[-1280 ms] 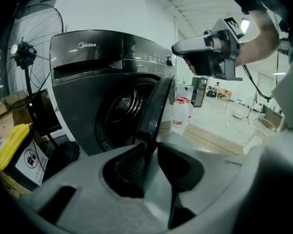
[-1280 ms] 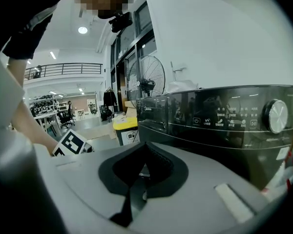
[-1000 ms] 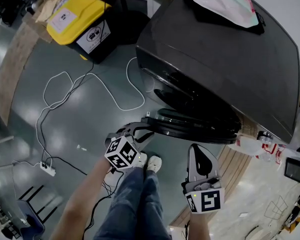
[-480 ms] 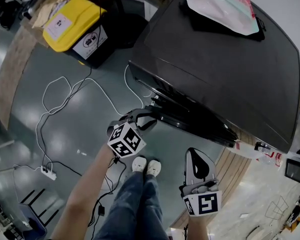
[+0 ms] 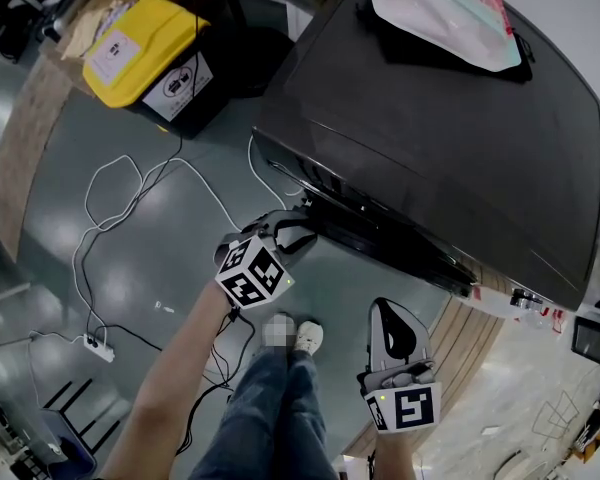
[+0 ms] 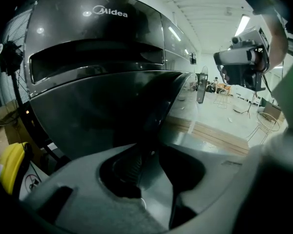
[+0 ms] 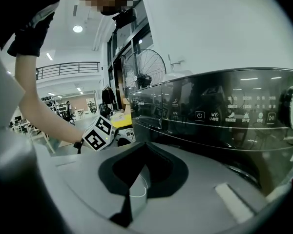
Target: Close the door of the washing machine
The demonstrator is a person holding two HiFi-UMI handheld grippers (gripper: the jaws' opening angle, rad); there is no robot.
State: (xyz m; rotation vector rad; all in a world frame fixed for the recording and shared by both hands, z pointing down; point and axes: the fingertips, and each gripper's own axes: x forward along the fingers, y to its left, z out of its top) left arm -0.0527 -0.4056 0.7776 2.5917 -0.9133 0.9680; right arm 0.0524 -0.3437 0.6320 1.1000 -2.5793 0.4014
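The left gripper [image 5: 283,236] sits at the free edge of the door [image 5: 380,236], which lies nearly shut against the washing machine [image 5: 450,118], fingers opening around the rim (a push needs no clamp), while the right gripper [image 5: 392,313] waits aside, fingers together and empty.

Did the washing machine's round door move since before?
Yes. The round dark door has swung in, nearly flat against the front of the dark grey washing machine; earlier it stuck out over the floor.
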